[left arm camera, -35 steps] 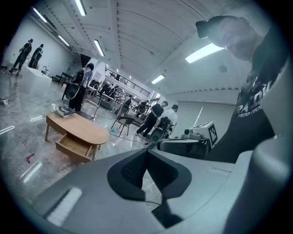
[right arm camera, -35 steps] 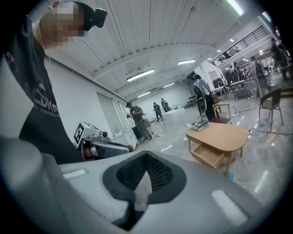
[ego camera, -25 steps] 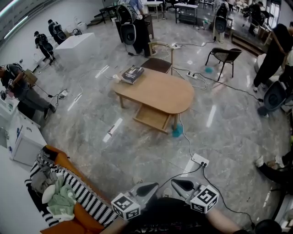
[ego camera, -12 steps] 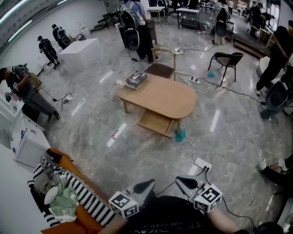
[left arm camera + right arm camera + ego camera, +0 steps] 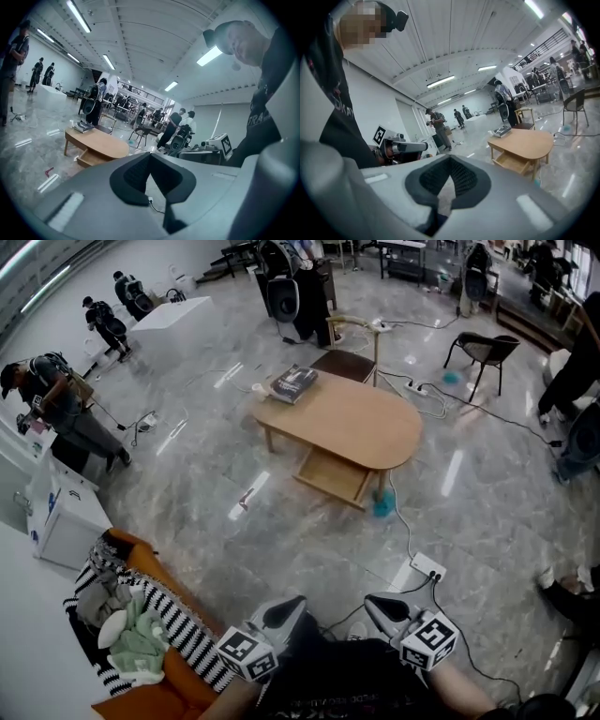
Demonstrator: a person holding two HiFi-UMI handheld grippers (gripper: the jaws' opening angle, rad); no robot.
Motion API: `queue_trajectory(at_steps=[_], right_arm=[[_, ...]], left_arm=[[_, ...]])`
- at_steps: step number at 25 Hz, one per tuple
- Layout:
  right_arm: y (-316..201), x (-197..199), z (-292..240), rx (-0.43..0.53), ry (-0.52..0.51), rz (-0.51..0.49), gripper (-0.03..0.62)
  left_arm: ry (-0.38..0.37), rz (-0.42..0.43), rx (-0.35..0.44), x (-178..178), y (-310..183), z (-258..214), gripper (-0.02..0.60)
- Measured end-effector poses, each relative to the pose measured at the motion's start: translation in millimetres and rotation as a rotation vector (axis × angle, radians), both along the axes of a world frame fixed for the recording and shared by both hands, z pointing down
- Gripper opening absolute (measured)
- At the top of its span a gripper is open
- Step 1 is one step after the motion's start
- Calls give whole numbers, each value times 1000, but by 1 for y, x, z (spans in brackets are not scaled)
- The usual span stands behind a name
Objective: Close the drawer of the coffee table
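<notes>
Head view: the coffee-table counter [image 5: 361, 423] stands on the marble floor at 12 o'clock, well apart from both grippers. Its drawer [image 5: 333, 474] is pulled out from under the top toward 6 o'clock. A book [image 5: 293, 382] lies on the counter's 10 o'clock end. The left gripper [image 5: 284, 610] sits at 6 o'clock and the right gripper [image 5: 380, 607] at 5 o'clock, both low in the frame and pointing toward the counter.

Left gripper view: the left gripper [image 5: 150, 161] has its jaws pressed together with nothing between them. The counter [image 5: 101, 144] is at 10 o'clock, far off, with the drawer [image 5: 89, 160] open beneath it.

Right gripper view: the right gripper [image 5: 450, 163] is likewise closed and empty. The counter [image 5: 525, 140] stands at 3 o'clock, and the drawer [image 5: 512, 162] hangs open under it.
</notes>
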State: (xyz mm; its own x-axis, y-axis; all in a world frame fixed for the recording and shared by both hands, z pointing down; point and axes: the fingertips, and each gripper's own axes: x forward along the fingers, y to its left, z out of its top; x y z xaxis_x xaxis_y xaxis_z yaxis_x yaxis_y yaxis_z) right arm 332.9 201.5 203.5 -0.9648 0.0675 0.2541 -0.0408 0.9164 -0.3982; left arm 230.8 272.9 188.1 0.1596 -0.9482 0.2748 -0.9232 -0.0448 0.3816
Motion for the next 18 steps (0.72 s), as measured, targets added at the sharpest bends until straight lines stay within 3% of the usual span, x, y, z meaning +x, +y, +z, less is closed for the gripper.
queue_trajectory(at_steps=[8, 18], right_arm=[[-18, -56, 14, 3, 52, 73, 0], [-33, -154, 2, 31, 86, 212, 0]], left_arm=[[40, 25, 23, -71, -19, 15, 0], [17, 103, 20, -178, -25, 29, 0]])
